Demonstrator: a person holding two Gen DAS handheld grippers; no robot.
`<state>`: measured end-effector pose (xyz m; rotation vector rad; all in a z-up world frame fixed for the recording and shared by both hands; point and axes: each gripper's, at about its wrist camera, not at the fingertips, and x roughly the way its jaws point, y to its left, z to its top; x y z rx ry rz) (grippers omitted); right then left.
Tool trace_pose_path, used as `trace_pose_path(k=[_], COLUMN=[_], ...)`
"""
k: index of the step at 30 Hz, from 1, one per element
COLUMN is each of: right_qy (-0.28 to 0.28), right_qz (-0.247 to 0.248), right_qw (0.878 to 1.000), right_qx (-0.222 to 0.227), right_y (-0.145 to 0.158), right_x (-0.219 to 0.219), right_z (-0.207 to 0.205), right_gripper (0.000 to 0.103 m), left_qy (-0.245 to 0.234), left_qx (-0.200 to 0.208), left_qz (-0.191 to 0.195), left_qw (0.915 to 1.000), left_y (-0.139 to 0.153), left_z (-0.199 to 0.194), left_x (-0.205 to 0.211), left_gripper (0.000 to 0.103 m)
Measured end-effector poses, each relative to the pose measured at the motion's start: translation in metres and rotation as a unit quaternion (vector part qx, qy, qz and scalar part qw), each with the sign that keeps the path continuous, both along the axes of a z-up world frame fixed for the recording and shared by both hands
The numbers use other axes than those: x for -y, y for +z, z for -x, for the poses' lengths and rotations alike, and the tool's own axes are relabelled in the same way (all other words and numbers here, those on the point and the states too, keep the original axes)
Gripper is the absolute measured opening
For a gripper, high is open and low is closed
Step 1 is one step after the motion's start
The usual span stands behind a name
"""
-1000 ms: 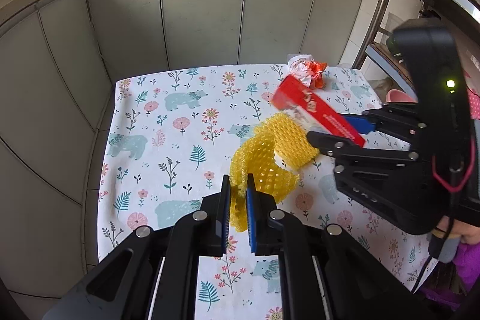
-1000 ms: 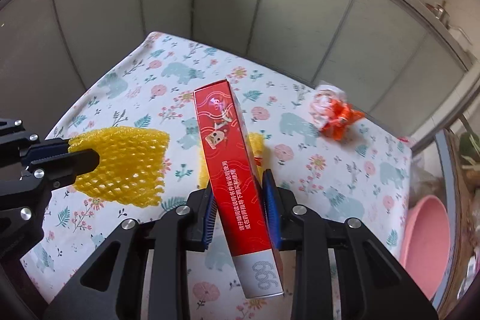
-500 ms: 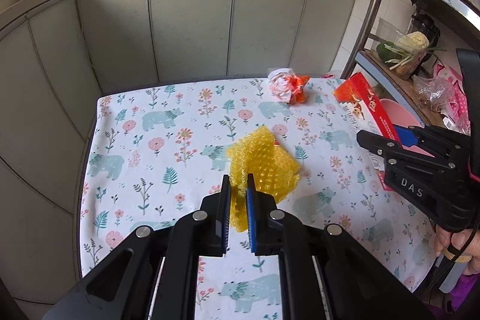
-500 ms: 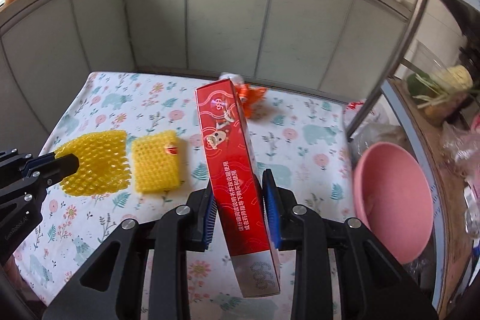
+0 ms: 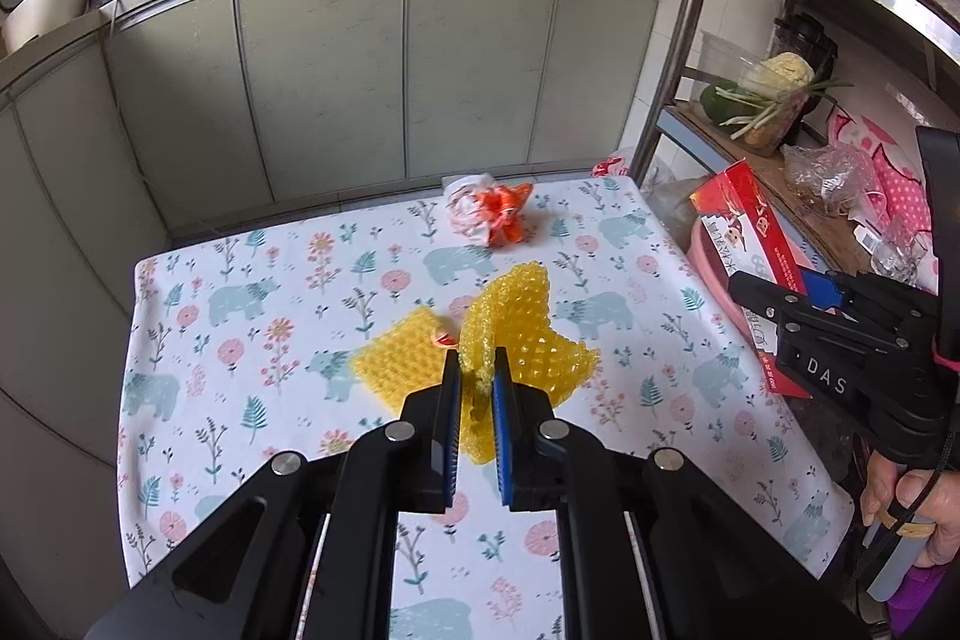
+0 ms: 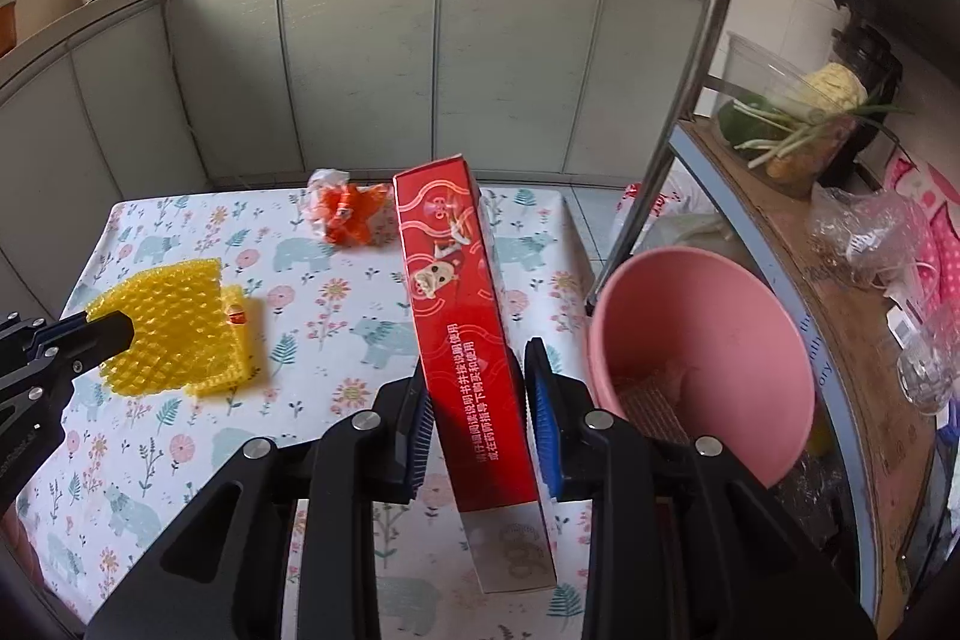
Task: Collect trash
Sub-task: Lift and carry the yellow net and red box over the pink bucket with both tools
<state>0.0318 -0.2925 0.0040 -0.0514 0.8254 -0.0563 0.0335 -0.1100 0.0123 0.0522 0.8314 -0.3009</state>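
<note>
**A:** What did each hand hold?

**B:** The right gripper [image 6: 474, 430] was clenched on a red box [image 6: 465, 328], long axis pointing away from the camera and tilted a little left at the far end; the left gripper [image 5: 477, 400] was clenched on a yellow net [image 5: 516, 334], a crumpled foam mesh lifted above the tablecloth [image 5: 240, 340].

**A:** Where was the rest of the trash?

**B:** A second yellow pad [image 5: 399, 361] lay flat near the cloth's middle, just left of the held net and partly under it; a crumpled orange and white wrapper [image 5: 489, 214] sat near the far edge, towards the far right corner.

**A:** And where would it all go?

**B:** Most likely a pink bin [image 6: 702, 358] standing off the right edge of the cloth, beside a metal rack [image 6: 690, 70]; its mouth was open and something tan lay at the bottom.

**A:** Which hand was nearer?

**B:** The right one; in its own view the bin lay just right of the box, almost touching the right finger; the box hung over the cloth's right edge, not yet over the mouth; I judged a short swing right, then release, would drop it in; the left hand, over the cloth's middle, had farther to travel.
</note>
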Motion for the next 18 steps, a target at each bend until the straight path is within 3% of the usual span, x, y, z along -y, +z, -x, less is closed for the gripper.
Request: trace_pose_path(k=[18], right_qy=[-0.048], right_qz=[0.004], right_qw=[0.999], right_qx=[0.005], right_y=[-0.003], right_x=[0.046], right_z=[0.0], right_gripper=[0.029], left_qy=[-0.048], left_qx=[0.011], left_qz=[0.002], left_qw=[0.9988], left_y=[0.009], left_z=[-0.017], left_x=[0.058], left_gripper=[0.009])
